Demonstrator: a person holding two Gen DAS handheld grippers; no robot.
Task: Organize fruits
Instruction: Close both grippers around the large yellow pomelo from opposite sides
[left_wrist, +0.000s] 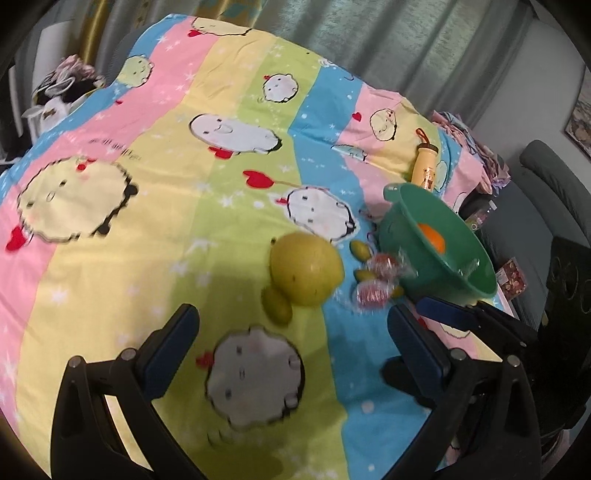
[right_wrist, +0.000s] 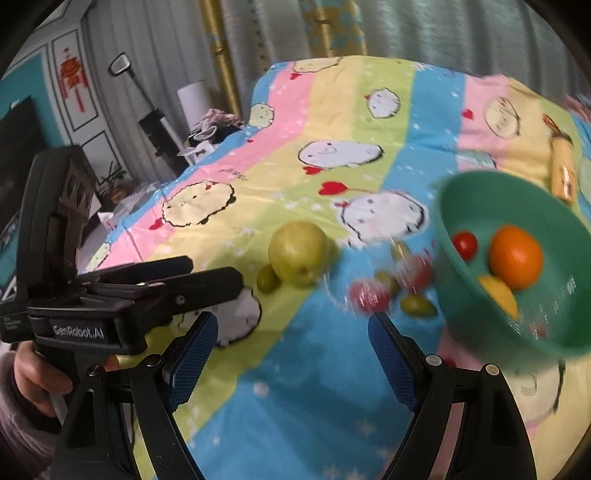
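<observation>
A green bowl (left_wrist: 443, 254) (right_wrist: 524, 325) stands on the striped cartoon cloth (left_wrist: 147, 221) at the right. It holds an orange (right_wrist: 516, 256), a cherry tomato (right_wrist: 464, 244) and a yellow fruit (right_wrist: 498, 295). Left of it lie a large yellow-green apple (left_wrist: 304, 271) (right_wrist: 298, 253), small green fruits (left_wrist: 276, 304) (right_wrist: 267, 279) and red wrapped pieces (left_wrist: 373, 291) (right_wrist: 367, 295). My left gripper (left_wrist: 291, 328) is open and empty, just short of the apple. My right gripper (right_wrist: 291, 332) is open and empty, near the red pieces; it also shows in the left wrist view (left_wrist: 454, 314).
A yellow bottle (left_wrist: 424, 166) (right_wrist: 561, 166) lies on the cloth behind the bowl. Clutter (left_wrist: 62, 88) sits at the table's far left corner. A dark chair (left_wrist: 554, 177) stands to the right. Curtains hang behind the table.
</observation>
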